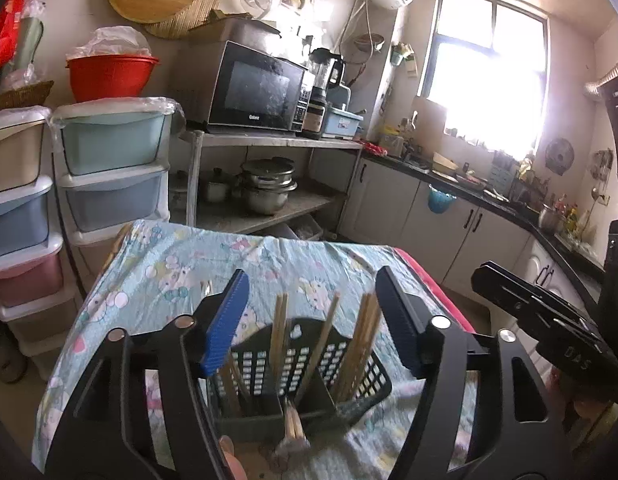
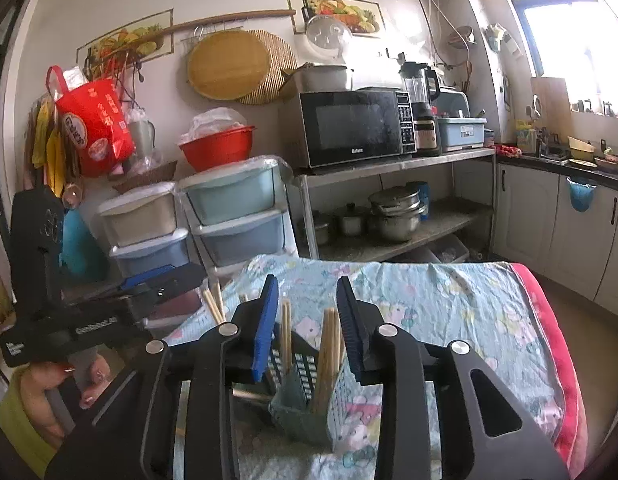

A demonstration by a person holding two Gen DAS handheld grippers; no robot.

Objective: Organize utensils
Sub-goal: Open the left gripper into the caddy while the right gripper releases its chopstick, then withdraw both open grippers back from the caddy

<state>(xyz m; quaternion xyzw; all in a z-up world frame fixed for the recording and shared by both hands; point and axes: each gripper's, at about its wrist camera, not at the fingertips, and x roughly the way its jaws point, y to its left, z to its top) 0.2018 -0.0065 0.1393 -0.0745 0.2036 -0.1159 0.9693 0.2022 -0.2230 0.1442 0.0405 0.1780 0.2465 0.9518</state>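
Left claw (image 1: 313, 308) spread wide above the black slotted utensil basket (image 1: 365, 376). Basket stands near the table's (image 1: 169, 264) near edge on a blue patterned cloth, holding upright wooden chopsticks (image 1: 279, 332) in several compartments. Right claw (image 2: 307, 320) partly spread, empty, hovering over same basket.

Home kitchen (microwave (image 2: 355, 128), pots (image 2: 395, 212))

Left gripper (image 1: 311, 300) fingers spread wide, nothing between the pads, filling lower centre of its own view; right gripper (image 2: 307, 308) fingers parted with a narrower gap, lower centre of its view; bare hand (image 2: 59, 396) gripping the left unit's handle at lower left.
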